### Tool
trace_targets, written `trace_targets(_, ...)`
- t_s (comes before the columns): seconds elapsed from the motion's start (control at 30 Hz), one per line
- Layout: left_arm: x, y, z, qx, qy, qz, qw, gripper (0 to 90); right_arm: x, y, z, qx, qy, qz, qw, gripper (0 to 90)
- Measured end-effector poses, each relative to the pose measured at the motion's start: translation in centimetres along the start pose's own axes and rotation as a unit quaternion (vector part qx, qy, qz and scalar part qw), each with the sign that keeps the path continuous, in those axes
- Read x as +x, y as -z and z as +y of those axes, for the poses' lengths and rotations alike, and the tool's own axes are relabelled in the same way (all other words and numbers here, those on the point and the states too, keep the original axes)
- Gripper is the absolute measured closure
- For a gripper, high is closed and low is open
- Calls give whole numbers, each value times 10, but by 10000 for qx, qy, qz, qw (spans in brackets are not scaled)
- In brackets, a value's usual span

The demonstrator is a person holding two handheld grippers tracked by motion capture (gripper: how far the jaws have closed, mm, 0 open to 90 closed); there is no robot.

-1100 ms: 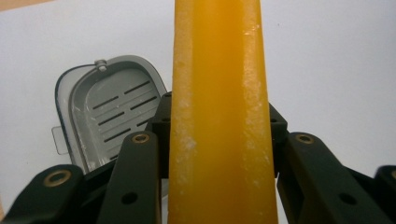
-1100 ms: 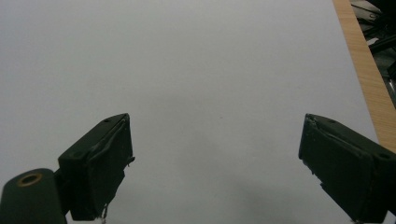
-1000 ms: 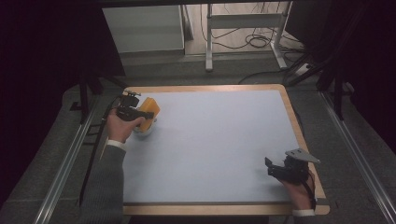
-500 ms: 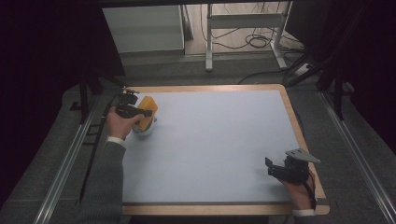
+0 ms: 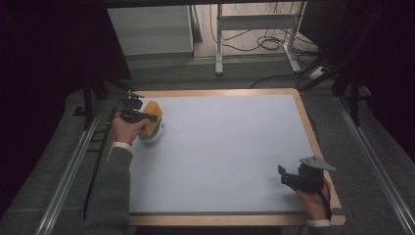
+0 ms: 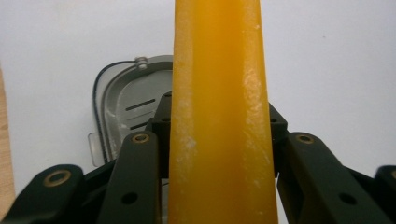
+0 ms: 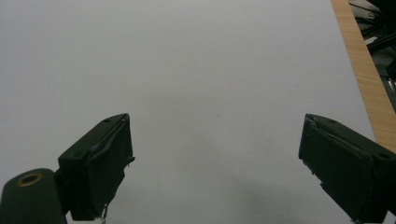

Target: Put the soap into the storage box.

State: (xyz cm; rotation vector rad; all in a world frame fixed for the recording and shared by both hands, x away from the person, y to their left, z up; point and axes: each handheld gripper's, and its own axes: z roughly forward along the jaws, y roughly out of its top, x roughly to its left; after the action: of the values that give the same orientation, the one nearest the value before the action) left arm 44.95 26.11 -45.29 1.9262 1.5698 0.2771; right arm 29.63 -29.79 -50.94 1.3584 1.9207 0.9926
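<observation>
1. the surface [image 5: 220, 152] is a pale grey-blue sheet with a wooden border, and it is the landmark for everything below.
2. the left tool [image 5: 145, 118] sits near the far left corner of the surface, held in the person's left hand [image 5: 126, 129], whose grey sleeve [image 5: 108, 196] runs back along the surface's left side toward the near edge.
3. in the left gripper view the left tool [image 6: 219, 135] has its two black jaws closed against the flat sides of a yellow-orange block [image 6: 218, 116], which stands on edge between them and reaches past the top of the picture.
4. the high view shows the same yellow-orange block [image 5: 152, 110] at the tip of the left tool, over the far left part of the surface.
5. under the block, resting on the surface, lies a grey dish [image 6: 126, 102] with a rounded rim, slots in its floor and a small metal fitting at its far edge; in the high view it shows as a pale shape [image 5: 151, 134] just beside the left hand.
6. whether the block touches the dish cannot be told.
7. the right tool [image 5: 285, 175] rests near the near right corner of the surface, held in the person's right hand [image 5: 313, 200], with a grey three-cornered plate on top.
8. in the right gripper view the right tool [image 7: 215, 172] has its jaws spread wide apart, with bare surface between them and the wooden border at the upper right.
</observation>
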Motion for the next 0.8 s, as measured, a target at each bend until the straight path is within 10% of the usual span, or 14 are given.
trace_targets(0.8, 15, -21, -10, -59, 430, 122, 9990, 609, 0, -2, -1, 31, 35, -11, 10000, 95)
